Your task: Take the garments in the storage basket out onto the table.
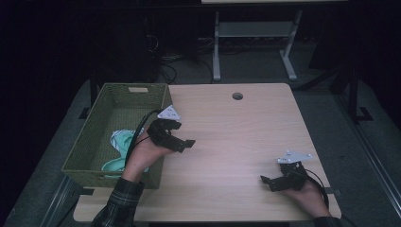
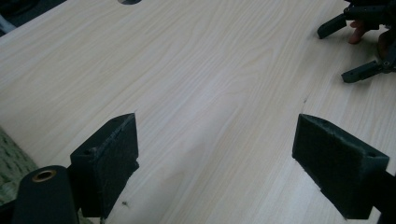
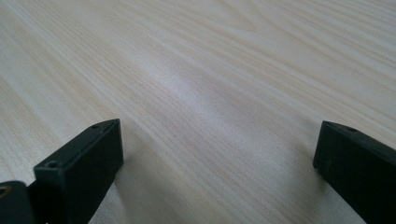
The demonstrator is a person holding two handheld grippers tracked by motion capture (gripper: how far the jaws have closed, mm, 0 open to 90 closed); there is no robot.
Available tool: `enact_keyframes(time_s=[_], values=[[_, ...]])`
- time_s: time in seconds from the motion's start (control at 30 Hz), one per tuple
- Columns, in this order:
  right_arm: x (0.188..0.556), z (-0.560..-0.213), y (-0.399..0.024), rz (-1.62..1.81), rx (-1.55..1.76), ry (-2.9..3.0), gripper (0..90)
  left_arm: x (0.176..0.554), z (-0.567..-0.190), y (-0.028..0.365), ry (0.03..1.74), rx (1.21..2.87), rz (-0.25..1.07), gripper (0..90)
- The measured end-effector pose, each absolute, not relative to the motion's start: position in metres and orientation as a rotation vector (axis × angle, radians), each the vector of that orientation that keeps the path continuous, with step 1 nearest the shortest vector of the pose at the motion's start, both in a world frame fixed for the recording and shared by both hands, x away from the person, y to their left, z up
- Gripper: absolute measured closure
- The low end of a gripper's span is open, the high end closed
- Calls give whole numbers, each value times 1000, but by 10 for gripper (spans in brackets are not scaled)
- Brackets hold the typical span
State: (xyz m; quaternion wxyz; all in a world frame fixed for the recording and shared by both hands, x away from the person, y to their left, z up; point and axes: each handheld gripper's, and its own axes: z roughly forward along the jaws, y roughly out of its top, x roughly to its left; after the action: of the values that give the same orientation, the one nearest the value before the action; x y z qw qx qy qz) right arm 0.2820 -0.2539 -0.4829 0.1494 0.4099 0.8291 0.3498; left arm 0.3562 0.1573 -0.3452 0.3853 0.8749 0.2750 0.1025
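Pale wood tabletop (image 1: pixel 236 137), both grippers' fingers spread wide, empty: left gripper (image 1: pixel 182 144) beside green wicker basket (image 1: pixel 101 113), right gripper (image 1: pixel 265 182) near the front edge.

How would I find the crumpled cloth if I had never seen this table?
Look at the wooden table, then at the green woven basket on its left edge. Inside the basket, at the end nearest the person, beside the left gripper, lies the cloth. It is the one soft, pale mint and white thing.
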Motion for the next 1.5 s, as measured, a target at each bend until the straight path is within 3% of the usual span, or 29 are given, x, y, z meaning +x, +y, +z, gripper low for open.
enact_keyframes(time_s=[1.5], values=[[282, -483, -254, 1011, 1179, 2382, 11, 359, -326, 253, 918, 2129, 377, 151]])
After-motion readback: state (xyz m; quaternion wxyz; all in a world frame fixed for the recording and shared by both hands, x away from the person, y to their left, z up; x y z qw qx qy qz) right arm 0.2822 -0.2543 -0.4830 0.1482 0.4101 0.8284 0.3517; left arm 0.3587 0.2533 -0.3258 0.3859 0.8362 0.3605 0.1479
